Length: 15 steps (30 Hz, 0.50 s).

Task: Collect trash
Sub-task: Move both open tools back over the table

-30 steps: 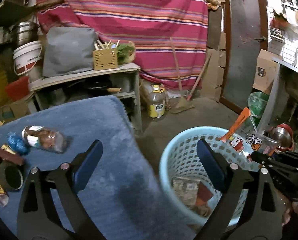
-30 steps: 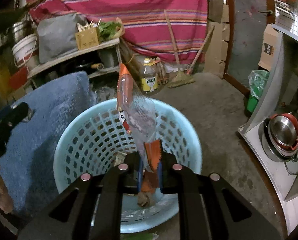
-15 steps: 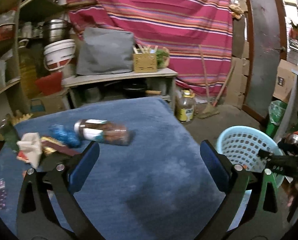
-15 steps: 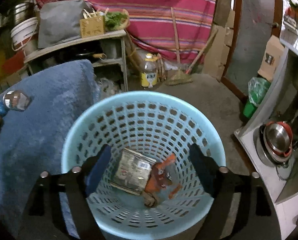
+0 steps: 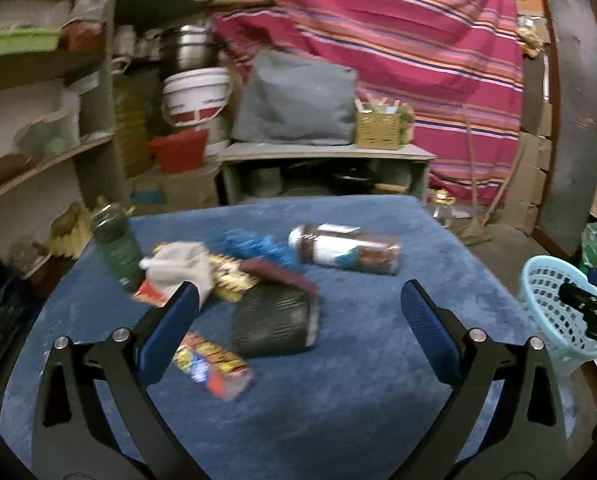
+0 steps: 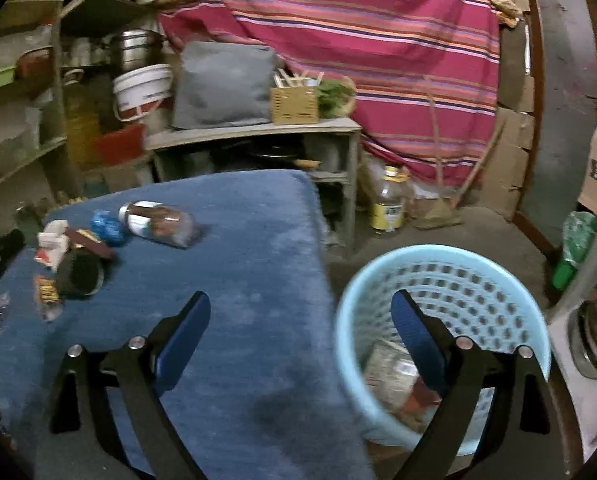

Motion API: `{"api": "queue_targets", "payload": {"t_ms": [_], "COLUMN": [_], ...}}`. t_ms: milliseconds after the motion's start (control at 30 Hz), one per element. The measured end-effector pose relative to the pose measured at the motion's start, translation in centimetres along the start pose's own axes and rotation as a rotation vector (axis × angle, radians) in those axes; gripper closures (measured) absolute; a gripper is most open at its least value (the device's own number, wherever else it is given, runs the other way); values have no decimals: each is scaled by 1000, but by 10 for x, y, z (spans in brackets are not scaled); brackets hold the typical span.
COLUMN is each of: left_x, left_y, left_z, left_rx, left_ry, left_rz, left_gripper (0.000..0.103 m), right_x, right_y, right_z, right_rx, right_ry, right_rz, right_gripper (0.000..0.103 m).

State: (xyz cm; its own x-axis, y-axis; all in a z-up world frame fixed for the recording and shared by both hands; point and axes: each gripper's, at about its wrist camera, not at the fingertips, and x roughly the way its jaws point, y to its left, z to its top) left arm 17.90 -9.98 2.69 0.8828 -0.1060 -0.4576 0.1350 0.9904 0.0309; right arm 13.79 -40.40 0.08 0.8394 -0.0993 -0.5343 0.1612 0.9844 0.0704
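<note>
Trash lies in a heap on the blue cloth-covered table [image 5: 358, 360]: a clear jar [image 5: 344, 249] on its side, a black cup [image 5: 274, 322] on its side, a colourful wrapper [image 5: 212, 364], a white crumpled paper [image 5: 180, 266], a blue wrapper [image 5: 254, 245] and a dark green bottle [image 5: 118, 246]. My left gripper [image 5: 298, 312] is open and empty, just in front of the black cup. My right gripper [image 6: 300, 324] is open and empty, over the table's right edge beside the light blue basket [image 6: 494, 284], which holds wrappers [image 6: 394, 372]. The jar [image 6: 158, 224] also shows in the right wrist view.
A low shelf unit [image 6: 258, 136] with a grey cushion and a woven box stands behind the table. Shelves [image 5: 38, 128] with pots and buckets fill the left. A yellow-labelled bottle [image 6: 388, 204] and a broom stand on the floor by the striped curtain.
My right gripper opened and dropped the orange wrapper into the basket, then swung left toward the table. My left gripper swung left from the basket to face the trash heap.
</note>
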Motion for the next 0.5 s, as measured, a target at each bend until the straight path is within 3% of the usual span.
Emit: {"api": "queue_targets", "payload": {"t_ms": [500], "left_x": [12], "left_y": [94], "left_z": [-23], "left_rx": [-48], "left_ry": [64], "left_rz": [148], "left_gripper": [5], "right_x": [31], "right_y": [75], "right_z": [3], "right_rx": [-25], "right_ry": [9], "right_rz": [37], "right_gripper": [13]}}
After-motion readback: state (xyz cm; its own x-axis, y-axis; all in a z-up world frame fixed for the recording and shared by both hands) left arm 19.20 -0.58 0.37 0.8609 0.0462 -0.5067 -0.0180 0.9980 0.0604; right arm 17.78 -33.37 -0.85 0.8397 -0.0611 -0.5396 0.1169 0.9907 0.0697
